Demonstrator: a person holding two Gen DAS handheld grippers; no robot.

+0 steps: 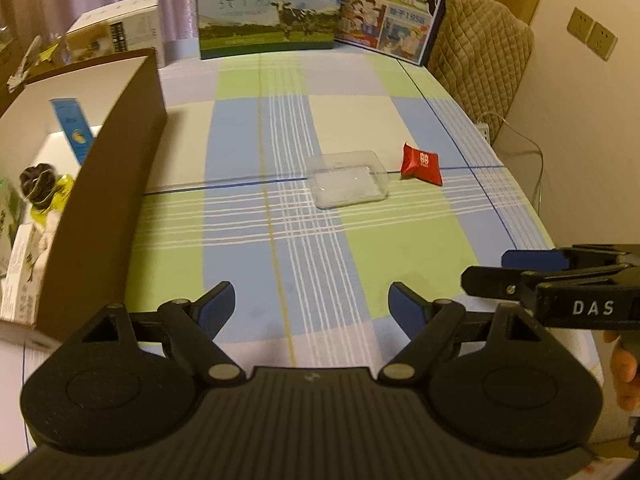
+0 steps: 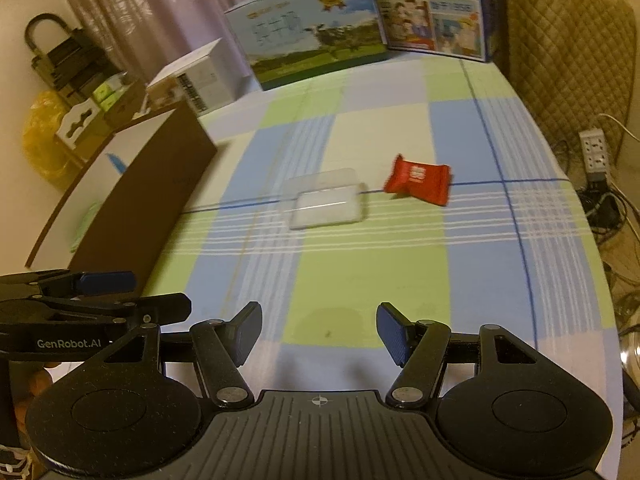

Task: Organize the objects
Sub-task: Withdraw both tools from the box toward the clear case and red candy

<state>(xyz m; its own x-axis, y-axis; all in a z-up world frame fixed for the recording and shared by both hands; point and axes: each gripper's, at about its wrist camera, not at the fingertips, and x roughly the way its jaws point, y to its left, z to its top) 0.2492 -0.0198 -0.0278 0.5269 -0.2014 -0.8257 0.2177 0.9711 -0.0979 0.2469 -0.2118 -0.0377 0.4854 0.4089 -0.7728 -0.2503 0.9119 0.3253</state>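
Observation:
A clear plastic tray (image 1: 349, 179) (image 2: 327, 197) lies empty on the checked tablecloth, mid-table. Just right of it sits a red snack packet (image 1: 422, 163) (image 2: 418, 178). At the left stands an open brown cardboard box (image 1: 116, 184) (image 2: 148, 192) holding several cartons and packets. My left gripper (image 1: 312, 304) is open with nothing between its fingers, well short of the tray. My right gripper (image 2: 318, 332) is open and empty too, near the table's front edge; in the left wrist view it appears from the side, right gripper (image 1: 520, 268).
Two milk cartons (image 1: 270, 8) (image 1: 394, 8) stand along the table's far edge, a white box (image 1: 120, 28) at the back left. A quilted chair (image 1: 480, 52) stands past the table's right edge. A power strip and cables (image 2: 596, 156) lie on the floor.

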